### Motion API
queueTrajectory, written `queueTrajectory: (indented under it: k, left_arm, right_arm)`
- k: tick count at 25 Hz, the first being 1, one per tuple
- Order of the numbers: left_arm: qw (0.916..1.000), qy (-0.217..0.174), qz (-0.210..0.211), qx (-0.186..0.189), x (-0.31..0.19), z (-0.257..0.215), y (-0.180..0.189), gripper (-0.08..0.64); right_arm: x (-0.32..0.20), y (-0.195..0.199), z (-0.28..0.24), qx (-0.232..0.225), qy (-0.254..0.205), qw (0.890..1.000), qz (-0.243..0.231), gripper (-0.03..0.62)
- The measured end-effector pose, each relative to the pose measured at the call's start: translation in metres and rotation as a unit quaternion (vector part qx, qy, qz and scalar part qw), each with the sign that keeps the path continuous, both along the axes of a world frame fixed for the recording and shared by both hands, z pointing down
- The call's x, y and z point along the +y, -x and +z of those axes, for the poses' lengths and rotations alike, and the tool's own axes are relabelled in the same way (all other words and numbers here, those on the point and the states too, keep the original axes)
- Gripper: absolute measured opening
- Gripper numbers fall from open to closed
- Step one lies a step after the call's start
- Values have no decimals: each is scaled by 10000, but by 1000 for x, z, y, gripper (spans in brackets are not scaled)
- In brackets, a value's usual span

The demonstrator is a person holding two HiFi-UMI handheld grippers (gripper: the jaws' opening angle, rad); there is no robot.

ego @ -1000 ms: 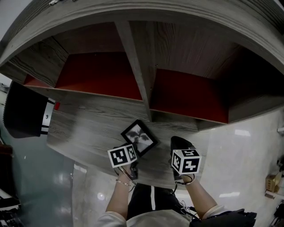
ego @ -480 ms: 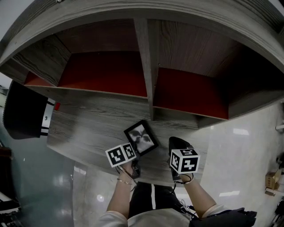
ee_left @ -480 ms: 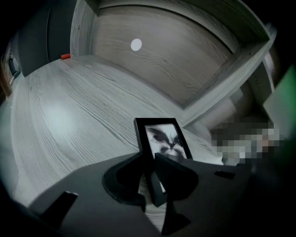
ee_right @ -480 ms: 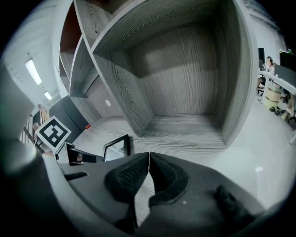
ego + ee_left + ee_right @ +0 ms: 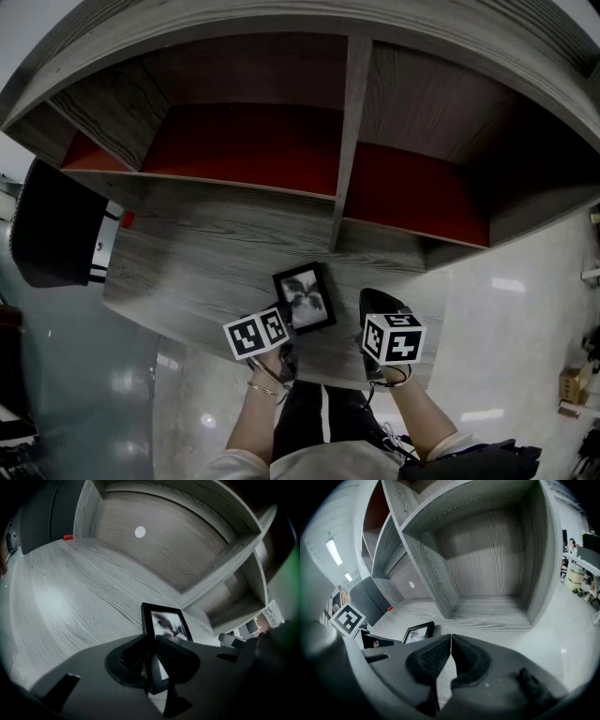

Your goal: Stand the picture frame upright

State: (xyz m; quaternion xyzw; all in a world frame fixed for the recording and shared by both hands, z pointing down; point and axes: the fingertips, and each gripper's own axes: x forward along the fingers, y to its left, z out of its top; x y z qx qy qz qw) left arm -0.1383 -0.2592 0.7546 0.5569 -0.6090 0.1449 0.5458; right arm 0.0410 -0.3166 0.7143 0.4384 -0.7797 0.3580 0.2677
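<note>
A small black picture frame (image 5: 305, 297) with a dark flower print lies on the grey wood desk (image 5: 206, 253), near its front edge. My left gripper (image 5: 284, 328) is at the frame's near left corner. In the left gripper view the frame (image 5: 165, 623) runs away from me, and its left rail sits between the jaws of the left gripper (image 5: 151, 656), which are closing, the pads touching it. My right gripper (image 5: 379, 307) rests just right of the frame, shut with nothing in it (image 5: 451, 656). The right gripper view has the frame (image 5: 418, 632) to the left.
Behind the frame stands a shelf unit with red back panels (image 5: 234, 141), split by an upright divider (image 5: 347, 150). A black chair back (image 5: 56, 225) and a small red thing (image 5: 127, 218) are at the desk's left end. The desk's front edge (image 5: 187, 333) is close to both grippers.
The frame has turned from a diamond pose to nearly square with the desk edge. The left gripper has stayed at the frame's near corner. The right gripper has kept its place.
</note>
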Motion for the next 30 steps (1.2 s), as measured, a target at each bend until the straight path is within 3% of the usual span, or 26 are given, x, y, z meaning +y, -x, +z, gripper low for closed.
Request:
queueTrajectory:
  k: [10,18,30]
  left_arm:
    - [9983,-571,109,-45,1,-38,11,74]
    - [9944,-1024,261,-71,4,-82,15,74]
    - [9793,-1974,451,11,9,-176,22,74]
  right_arm:
    - [8,9,-11,36,-111,9999,58,32]
    - [9,18,-50,25,-463,9989,124,32]
    - [7,3,-143,40,-1327,9899,498,32]
